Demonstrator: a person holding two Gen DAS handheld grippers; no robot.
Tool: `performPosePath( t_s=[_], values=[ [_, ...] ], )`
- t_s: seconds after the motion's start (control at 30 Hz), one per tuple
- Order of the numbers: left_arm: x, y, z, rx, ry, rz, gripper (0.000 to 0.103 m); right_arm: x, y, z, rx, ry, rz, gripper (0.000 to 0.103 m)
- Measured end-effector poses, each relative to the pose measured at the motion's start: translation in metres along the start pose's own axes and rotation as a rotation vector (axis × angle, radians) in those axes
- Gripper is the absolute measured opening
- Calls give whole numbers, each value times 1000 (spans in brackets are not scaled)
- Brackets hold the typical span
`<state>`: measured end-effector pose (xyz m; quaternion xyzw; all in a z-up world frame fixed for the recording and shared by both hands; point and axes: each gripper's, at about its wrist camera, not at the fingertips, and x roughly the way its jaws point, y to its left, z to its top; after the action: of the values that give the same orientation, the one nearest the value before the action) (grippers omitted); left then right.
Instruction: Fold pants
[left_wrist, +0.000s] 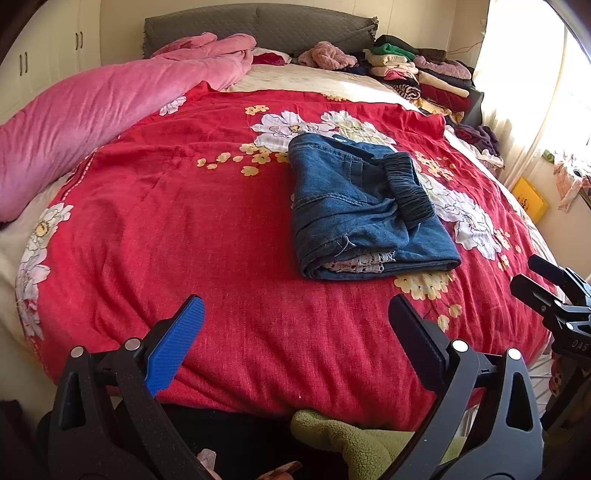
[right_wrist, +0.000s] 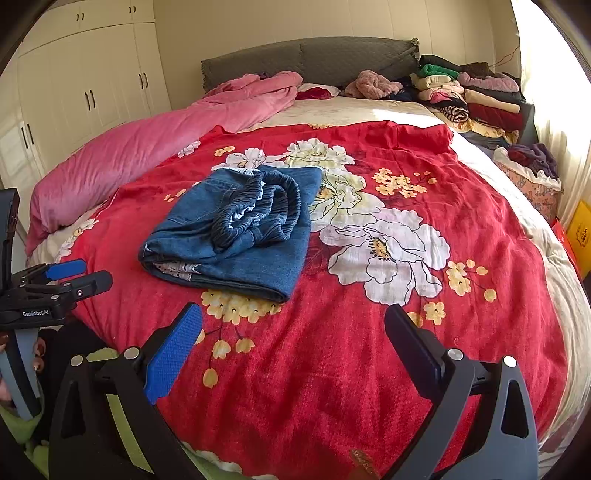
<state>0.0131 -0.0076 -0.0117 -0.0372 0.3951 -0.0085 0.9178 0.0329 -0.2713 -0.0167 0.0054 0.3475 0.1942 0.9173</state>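
Blue denim pants lie folded into a compact rectangle on the red floral blanket, dark elastic waistband on top. They also show in the right wrist view. My left gripper is open and empty, hovering over the blanket near its front edge, short of the pants. My right gripper is open and empty, also over the blanket, just in front of and right of the pants. The right gripper shows at the left view's right edge; the left gripper shows at the right view's left edge.
A pink duvet is bunched along the bed's left side. Stacks of folded clothes sit at the back right by the grey headboard. A basket of clothes and yellow box stand right of the bed. White wardrobes line the left wall.
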Motion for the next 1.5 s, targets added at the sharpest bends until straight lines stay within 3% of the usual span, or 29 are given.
performPosePath(
  t_s=[1.5],
  values=[
    [-4,1,-2,4,8,28,93,-4,4,4,-13,-8,-8,98]
  ],
)
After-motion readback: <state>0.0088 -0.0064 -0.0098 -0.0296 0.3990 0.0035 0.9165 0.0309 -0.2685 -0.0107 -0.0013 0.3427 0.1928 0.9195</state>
